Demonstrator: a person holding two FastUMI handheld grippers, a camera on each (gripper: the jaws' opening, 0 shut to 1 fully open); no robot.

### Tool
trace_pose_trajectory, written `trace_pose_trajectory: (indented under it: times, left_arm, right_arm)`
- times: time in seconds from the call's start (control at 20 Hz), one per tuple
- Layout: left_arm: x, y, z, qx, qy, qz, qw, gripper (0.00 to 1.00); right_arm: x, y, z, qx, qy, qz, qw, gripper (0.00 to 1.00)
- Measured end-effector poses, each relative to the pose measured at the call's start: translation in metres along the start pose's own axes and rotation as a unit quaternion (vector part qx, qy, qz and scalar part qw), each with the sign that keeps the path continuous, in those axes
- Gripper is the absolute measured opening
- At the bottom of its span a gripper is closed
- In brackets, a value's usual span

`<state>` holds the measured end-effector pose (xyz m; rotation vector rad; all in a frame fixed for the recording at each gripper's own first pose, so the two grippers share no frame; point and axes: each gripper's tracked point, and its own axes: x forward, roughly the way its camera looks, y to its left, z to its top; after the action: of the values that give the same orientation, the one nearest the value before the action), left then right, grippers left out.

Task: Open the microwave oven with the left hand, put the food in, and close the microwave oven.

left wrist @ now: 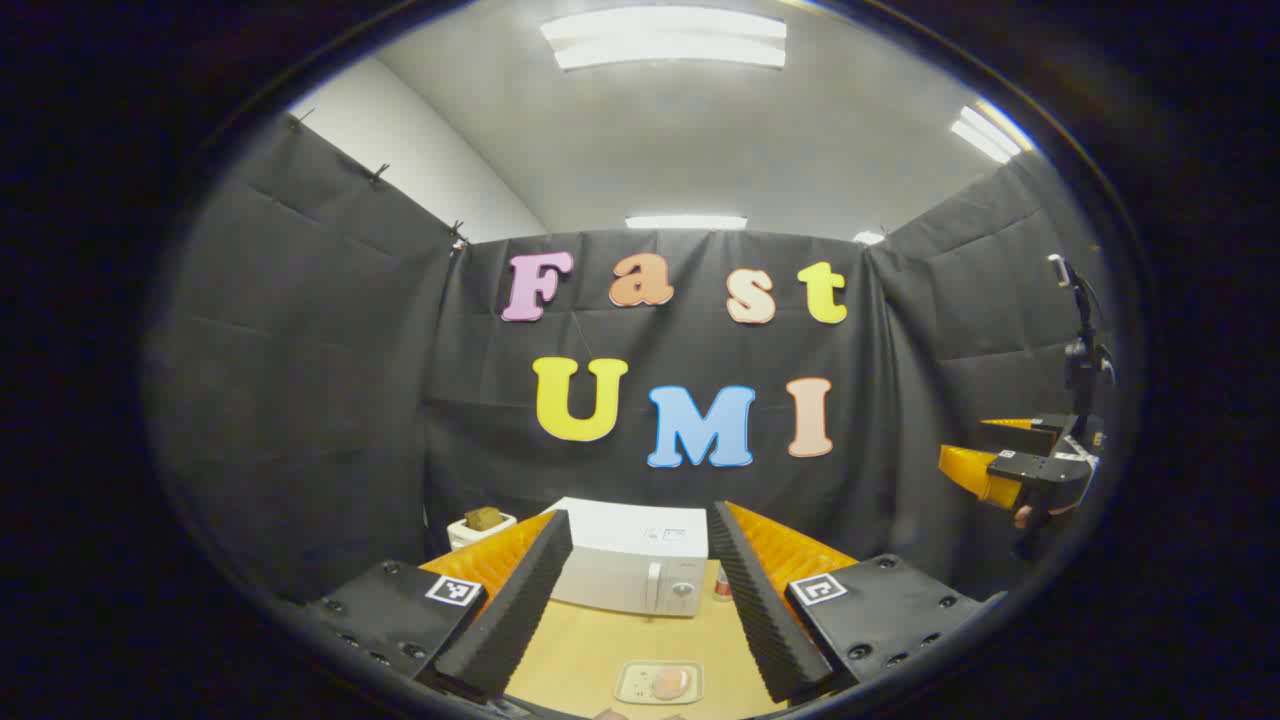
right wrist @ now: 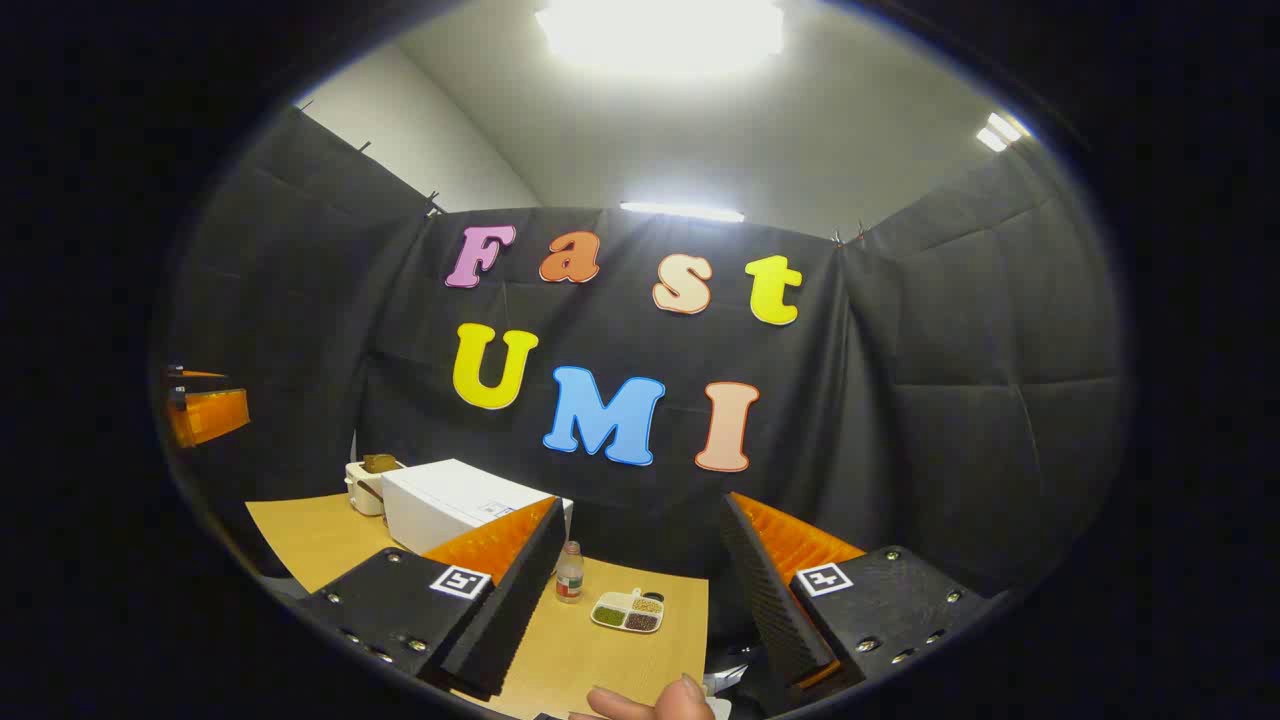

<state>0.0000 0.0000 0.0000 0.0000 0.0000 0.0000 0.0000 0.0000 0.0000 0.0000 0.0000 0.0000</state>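
Booth: black cloth walls are seen on three sides, with a white ceiling and strip lights (left wrist: pixel 664 38) at the top of both views.
Table: a light wooden table (left wrist: pixel 590 650) is seen at the bottom centre of the left gripper view and at the lower left of the right gripper view.
Microwave oven: the white microwave oven (left wrist: pixel 632 556) is seen standing on the table at lower centre of the left gripper view, framed between the fingers, with its door closed.
Food: a pinkish piece of food (left wrist: pixel 672 683) is seen lying on a small pale tray (left wrist: pixel 630 682) at the bottom centre of the left gripper view, in front of the microwave oven and apart from it.
White container: a white container (left wrist: pixel 478 528) with something brown in it is seen just left of the microwave oven.
Bottle and dish: a small bottle (right wrist: pixel 569 572) and a divided dish (right wrist: pixel 628 611) of grains are seen near each other at lower centre of the right gripper view.
Left gripper: the left gripper (left wrist: pixel 630 590) is held above the table with its fingers spread wide and nothing between them.
Right gripper: the right gripper (right wrist: pixel 640 590) is likewise spread apart and empty; it is also seen at the right edge of the left gripper view.
Hand: part of a hand (right wrist: pixel 650 703) is seen at the bottom edge of the right gripper view.
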Motion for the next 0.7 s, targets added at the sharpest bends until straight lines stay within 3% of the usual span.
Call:
trace_pose_trajectory:
  times: [0.25,0.45,0.7]
  left_arm:
    - [0.014,-0.023,-0.005,-0.031,0.012,0.012,0.999,0.96]
    - [0.018,-0.033,-0.01,-0.014,0.033,0.032,0.999,0.92]
    - [0.047,-0.062,-0.001,-0.003,0.04,0.014,0.999,0.92]
  right_arm:
    - [0.011,-0.014,-0.015,0.021,0.002,0.023,1.0,0.95]
    - [0.02,-0.019,-0.025,0.045,0.0,0.044,0.998,0.95]
    - [0.02,-0.048,-0.019,0.081,-0.017,0.023,0.996,0.95]
